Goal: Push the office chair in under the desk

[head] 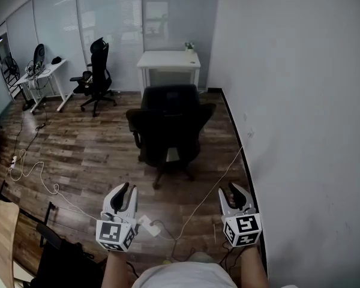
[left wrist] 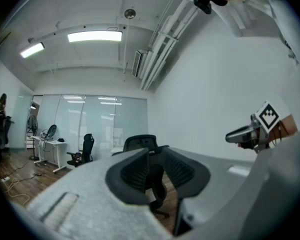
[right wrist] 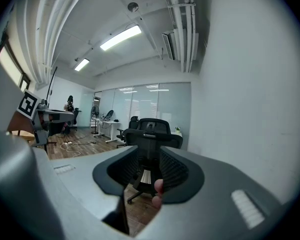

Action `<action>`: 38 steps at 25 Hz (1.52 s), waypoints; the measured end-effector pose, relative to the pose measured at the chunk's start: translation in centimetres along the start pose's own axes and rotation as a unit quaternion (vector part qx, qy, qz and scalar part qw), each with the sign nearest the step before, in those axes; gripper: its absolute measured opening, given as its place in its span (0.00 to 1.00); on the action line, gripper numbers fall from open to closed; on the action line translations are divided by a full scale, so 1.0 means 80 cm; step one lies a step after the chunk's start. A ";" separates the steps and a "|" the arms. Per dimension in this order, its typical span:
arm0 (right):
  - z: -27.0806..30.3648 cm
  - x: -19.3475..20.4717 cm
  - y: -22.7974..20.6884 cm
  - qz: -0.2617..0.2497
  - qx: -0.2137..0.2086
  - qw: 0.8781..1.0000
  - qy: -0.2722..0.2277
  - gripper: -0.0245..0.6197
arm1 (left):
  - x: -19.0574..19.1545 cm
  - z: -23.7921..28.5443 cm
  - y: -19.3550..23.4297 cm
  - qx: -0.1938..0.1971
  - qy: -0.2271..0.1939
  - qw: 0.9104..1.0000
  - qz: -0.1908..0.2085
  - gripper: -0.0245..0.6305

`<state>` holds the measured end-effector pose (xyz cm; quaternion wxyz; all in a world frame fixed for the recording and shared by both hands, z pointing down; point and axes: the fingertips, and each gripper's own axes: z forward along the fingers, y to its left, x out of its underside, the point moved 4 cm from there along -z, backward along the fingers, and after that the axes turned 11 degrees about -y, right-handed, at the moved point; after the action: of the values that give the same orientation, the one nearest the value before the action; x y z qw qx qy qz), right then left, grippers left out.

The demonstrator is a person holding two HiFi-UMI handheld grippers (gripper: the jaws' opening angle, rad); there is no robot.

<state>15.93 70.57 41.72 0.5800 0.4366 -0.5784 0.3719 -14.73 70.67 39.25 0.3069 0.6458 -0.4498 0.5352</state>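
Note:
A black office chair [head: 168, 131] stands on the wood floor with its back towards me, a little in front of the white desk [head: 168, 60] at the far wall. Both grippers hang low in the head view, well short of the chair. My left gripper [head: 127, 192] is open with nothing between its jaws, and so is my right gripper [head: 235, 192]. In the left gripper view the chair [left wrist: 140, 143] shows through the narrow gap of the left gripper [left wrist: 155, 156]. In the right gripper view the chair [right wrist: 151, 131] shows beyond the right gripper [right wrist: 149, 156].
A white wall [head: 300, 131] runs close along the right. A second black chair [head: 96, 77] and another white desk [head: 43, 72] stand at the back left. White cables [head: 30, 173] and a power strip [head: 149, 225] lie on the floor near my feet. A small plant [head: 189, 45] sits on the desk.

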 end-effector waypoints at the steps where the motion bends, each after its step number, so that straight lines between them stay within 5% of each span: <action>1: 0.000 0.001 0.005 -0.002 0.001 1.000 0.002 0.21 | 0.002 -0.002 0.004 0.003 0.001 1.000 -0.002 0.16; 17: 0.101 0.030 -0.013 -0.015 -0.019 1.000 0.004 0.21 | 0.057 0.084 0.056 0.015 0.013 1.000 -0.012 0.16; 38: 0.415 0.077 -0.291 0.014 -0.110 0.994 0.009 0.21 | 0.150 0.444 0.059 -0.044 0.055 0.997 0.013 0.16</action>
<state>26.60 31.07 44.44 0.6243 0.3585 -0.6166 0.3186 -4.00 34.58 41.99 0.3520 0.5955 -0.4636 0.5536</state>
